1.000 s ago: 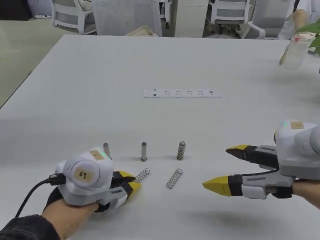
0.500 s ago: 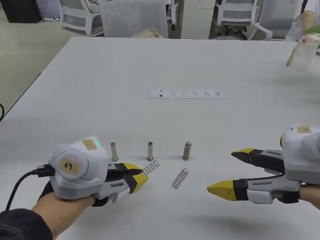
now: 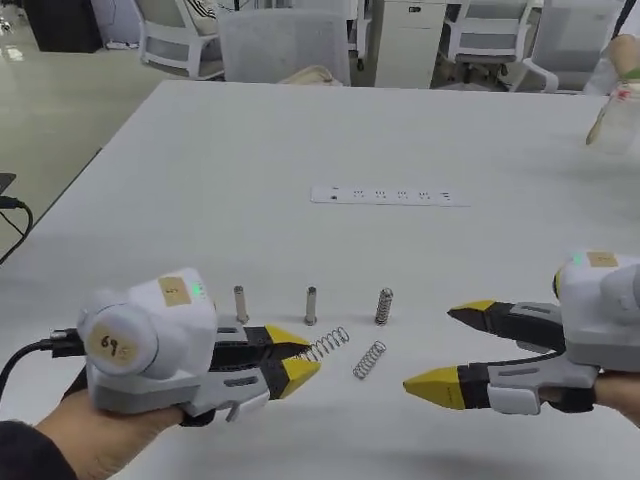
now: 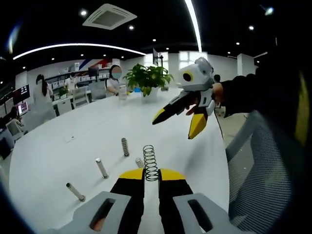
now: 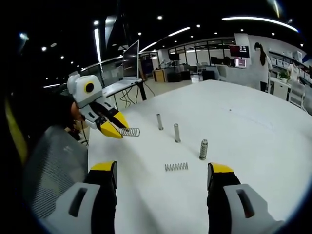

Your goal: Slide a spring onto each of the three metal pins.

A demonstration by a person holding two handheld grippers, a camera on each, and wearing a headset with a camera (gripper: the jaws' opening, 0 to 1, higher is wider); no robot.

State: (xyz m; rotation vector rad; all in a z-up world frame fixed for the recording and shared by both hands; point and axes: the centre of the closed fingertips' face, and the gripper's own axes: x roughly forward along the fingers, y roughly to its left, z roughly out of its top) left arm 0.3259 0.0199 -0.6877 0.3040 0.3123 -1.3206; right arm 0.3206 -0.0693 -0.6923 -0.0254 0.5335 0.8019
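One spring (image 3: 327, 345), now lifted, is clamped in the left gripper (image 3: 308, 356); right gripper (image 3: 430, 347) fingers (image 3: 437, 386) gape.

My left gripper (image 3: 308, 356) has a smooth white plastic shell with a soft sheen, matt black plastic along the jaws and glossy yellow plastic fingertips (image 3: 290, 375). A tan sticker (image 3: 174, 291) on top looks like paper. All 3 springs are bright coiled metal wire: the pinched spring (image 3: 328, 343), the loose spring (image 3: 369, 359) and the sleeved spring (image 3: 384, 306). The left pin (image 3: 241, 303) and middle pin (image 3: 311, 305) are smooth grey metal with a dull shine. The table (image 3: 300, 150) is smooth, matt white.
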